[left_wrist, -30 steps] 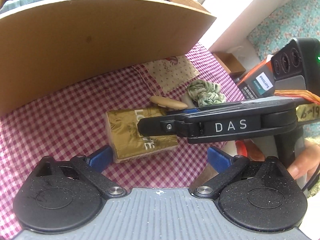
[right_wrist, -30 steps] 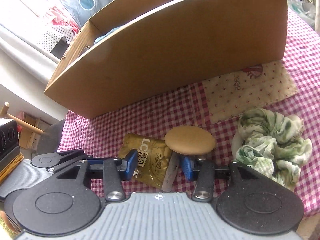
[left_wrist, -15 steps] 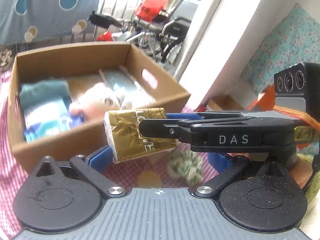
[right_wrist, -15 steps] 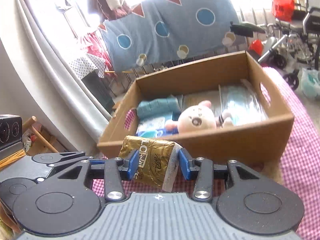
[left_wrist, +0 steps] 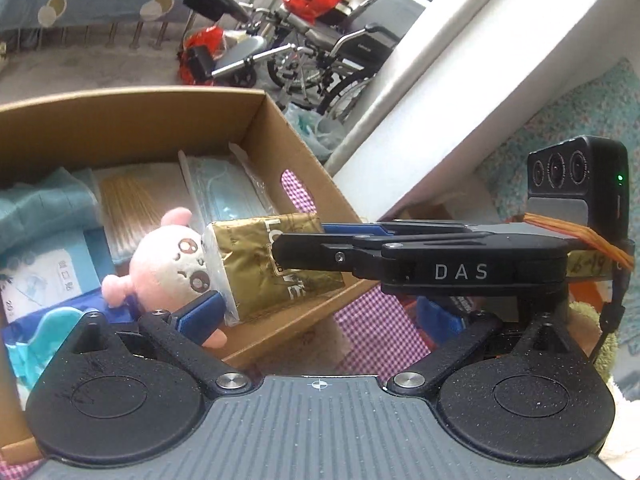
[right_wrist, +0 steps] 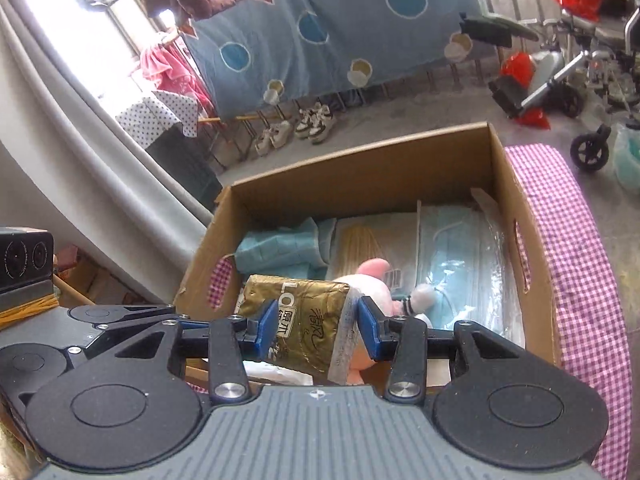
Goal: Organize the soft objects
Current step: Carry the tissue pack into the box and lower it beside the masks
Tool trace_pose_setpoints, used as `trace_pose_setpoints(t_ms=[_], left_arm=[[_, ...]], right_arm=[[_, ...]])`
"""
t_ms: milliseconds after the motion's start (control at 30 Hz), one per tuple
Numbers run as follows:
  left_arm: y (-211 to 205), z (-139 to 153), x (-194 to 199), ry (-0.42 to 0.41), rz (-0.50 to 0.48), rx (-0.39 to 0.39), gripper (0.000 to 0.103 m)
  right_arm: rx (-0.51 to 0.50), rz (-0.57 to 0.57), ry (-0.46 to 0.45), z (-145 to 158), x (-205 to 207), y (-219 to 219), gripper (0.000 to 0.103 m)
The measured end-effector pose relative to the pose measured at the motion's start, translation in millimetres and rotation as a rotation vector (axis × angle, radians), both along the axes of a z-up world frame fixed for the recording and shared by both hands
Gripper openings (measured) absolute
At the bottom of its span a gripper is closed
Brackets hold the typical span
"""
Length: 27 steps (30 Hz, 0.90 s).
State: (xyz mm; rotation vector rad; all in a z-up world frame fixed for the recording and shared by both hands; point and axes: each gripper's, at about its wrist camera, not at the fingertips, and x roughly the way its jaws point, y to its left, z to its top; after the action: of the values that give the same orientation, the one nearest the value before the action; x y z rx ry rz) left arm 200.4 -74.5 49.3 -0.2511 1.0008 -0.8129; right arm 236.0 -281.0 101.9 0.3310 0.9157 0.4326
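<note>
Right wrist view shows my right gripper clamped across the short width of the gold tissue pack, hanging just over the near wall of the cardboard box, above the pink plush inside. The pack's long axis runs crosswise to my left gripper, whose jaws stand wide apart holding nothing, just under the pack. My right gripper has the pack, so I judge lowering and letting go falls to it. Readable: "LOVE" and Chinese characters on the pack, "DAS" on the gripper's side

Pink plush toy half hidden behind gold tissue pack
</note>
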Motion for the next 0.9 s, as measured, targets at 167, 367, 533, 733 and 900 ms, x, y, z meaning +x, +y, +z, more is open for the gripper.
trace_pose_setpoints(t_ms=[167,367,533,733,900], left_arm=[[-7,-41,27,0.195,-0.005,-0.058,0.102],[-19,-67,48,0.328,-0.026,-0.102,0.102],[-32,-82,57,0.397,-0.041,-0.101,0.102],[-38,-89,61,0.431,-0.032,-0.081,0.102],[-33,-88,63,0.437,-0.012,-0.090,0.102]], right_arm=[[-0.035,0.035,0.162,-30,36,-9,0.047],[-0.086,0.076,0.314,-55,60,-17,0.046],[-0.158,0.112,0.387,-65,73,-19,0.046],[-0.236,0.150,0.451,-77,82,-16,0.046],[-0.278,0.173,0.453,-78,82,-11,0.046]])
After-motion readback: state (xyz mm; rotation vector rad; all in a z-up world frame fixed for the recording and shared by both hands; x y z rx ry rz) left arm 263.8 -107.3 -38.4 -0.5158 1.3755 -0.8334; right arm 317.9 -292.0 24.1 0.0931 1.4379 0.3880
